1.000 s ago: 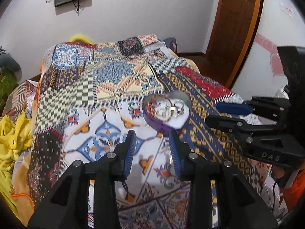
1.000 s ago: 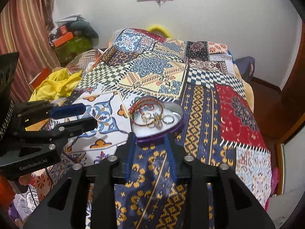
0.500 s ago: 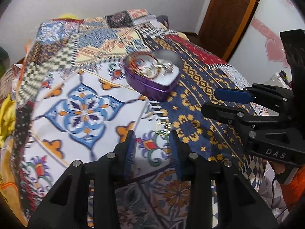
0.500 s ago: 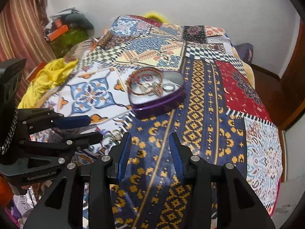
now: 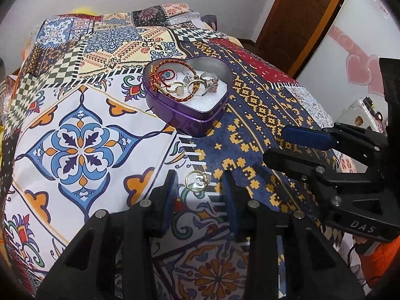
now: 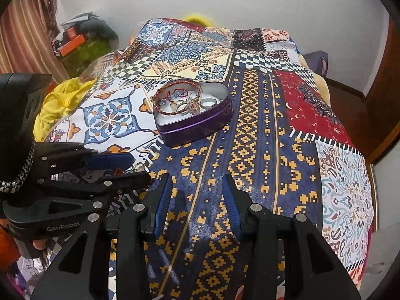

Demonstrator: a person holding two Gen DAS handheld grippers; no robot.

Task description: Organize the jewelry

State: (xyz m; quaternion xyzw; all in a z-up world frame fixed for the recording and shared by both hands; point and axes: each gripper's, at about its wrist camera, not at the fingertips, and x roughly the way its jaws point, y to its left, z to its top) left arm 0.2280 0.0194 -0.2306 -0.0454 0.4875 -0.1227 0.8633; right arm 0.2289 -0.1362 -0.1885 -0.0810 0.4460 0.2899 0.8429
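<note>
A purple heart-shaped tin [image 5: 192, 122] sits on the patterned bedspread [image 5: 82, 150] and holds a red and gold braided bracelet [image 5: 172, 75] and several rings. It also shows in the right wrist view [image 6: 197, 127]. A gold ring [image 5: 196, 180] lies loose on the cloth just ahead of my left gripper [image 5: 200, 182], between its open fingertips. My right gripper [image 6: 196, 187] is open and empty over the blue and yellow strip, and also shows in the left wrist view [image 5: 295, 145].
A wooden door [image 5: 307, 17] stands at the right. Yellow cloth [image 6: 60, 105] and a cluttered pile [image 6: 85, 42] lie left of the bed. A dark bag [image 6: 317, 62] sits beyond the far right corner.
Both grippers have pulled back from the tin and dropped toward the cloth. The loose gold ring has come between my left fingertips. Both stay open.
</note>
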